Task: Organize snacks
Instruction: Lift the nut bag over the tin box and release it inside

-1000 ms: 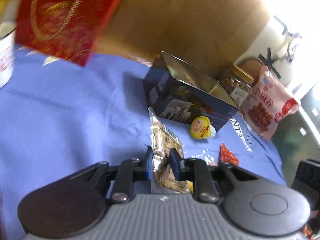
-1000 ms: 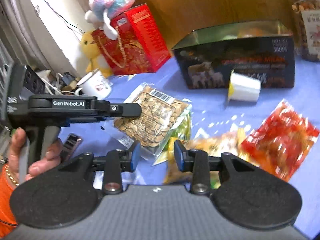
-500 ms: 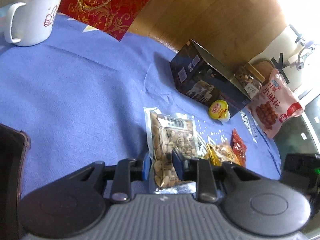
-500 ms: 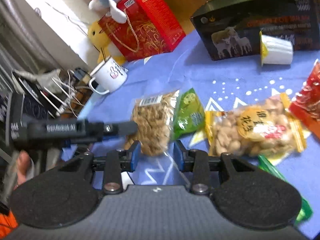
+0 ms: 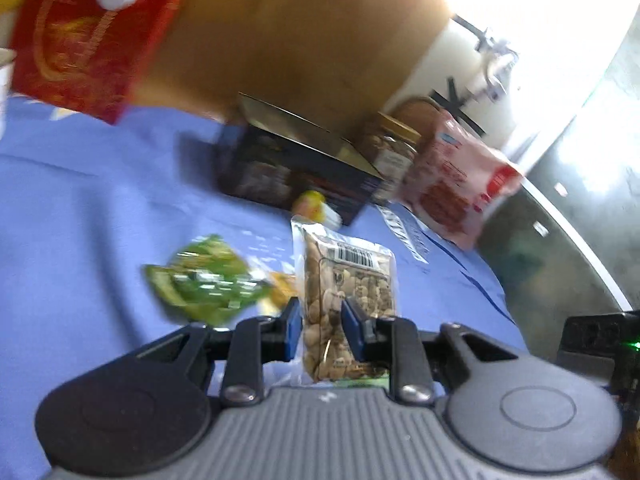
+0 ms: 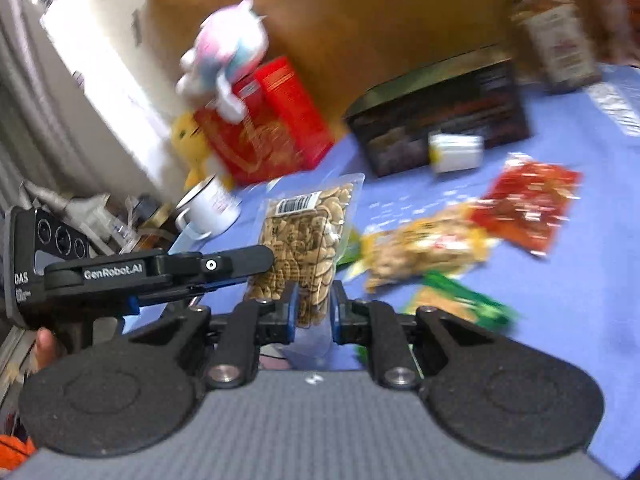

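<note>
Both claws on one clear nut packet, raised off the blue tabletop

The left claw [image 5: 320, 332], pinched almost shut on the near end of the nut packet [image 5: 348, 292], has carried it up from the tabletop [image 5: 80, 208], where it lay half a second ago; the right claw [image 6: 313, 312], which stood half open and empty then, is now closing on the packet's lower edge. The green packet [image 5: 204, 280], yellow packet [image 6: 424, 248] and red packet [image 6: 528, 208] lie loose on the cloth, and the dark open box [image 6: 440, 120] stands behind them. Judged from this, the packet is in transit, probably toward that box, with several snacks still to sort
</note>
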Motion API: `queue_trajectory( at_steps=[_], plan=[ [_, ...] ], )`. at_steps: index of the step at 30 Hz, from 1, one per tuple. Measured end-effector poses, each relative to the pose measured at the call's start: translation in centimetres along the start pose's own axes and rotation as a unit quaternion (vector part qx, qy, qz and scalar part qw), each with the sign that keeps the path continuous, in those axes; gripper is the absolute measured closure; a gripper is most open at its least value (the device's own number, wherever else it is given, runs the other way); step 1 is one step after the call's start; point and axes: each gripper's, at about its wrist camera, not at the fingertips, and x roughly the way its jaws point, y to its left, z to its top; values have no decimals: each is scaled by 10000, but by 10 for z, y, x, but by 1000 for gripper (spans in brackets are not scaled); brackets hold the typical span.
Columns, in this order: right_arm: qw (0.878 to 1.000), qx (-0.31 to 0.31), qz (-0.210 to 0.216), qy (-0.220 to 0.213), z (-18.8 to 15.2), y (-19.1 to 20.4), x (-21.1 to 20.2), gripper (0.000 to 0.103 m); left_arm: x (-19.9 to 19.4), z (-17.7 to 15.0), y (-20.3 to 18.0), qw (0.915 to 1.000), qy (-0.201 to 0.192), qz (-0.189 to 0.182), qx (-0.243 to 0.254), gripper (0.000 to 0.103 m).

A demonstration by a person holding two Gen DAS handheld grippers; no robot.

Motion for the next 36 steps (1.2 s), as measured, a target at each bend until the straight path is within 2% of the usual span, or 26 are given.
queue_trajectory(
  at_steps=[6,18,23,27,32,36],
  plan=[
    [9986,351,-298,-268,0,-26,-27,84,29,3,-19,9993,215,-300,-20,82],
    [9973,457,-310,-490,-1,-44,-52,84,42,5,-49,9984,279,-126,472,81],
    [9960,452,-341,-689,6,-42,-54,84,46,22,-56,9972,226,-172,694,80],
    [9960,168,-349,-811,30,-35,-43,84,47,53,-53,9973,2,-161,714,79],
    [9940,-312,-469,-938,96,-33,2,85,68,125,-37,9981,-354,-63,508,79],
    [9904,-667,-833,-880,147,-38,56,84,108,168,-23,9970,-467,375,490,79]
  ],
)
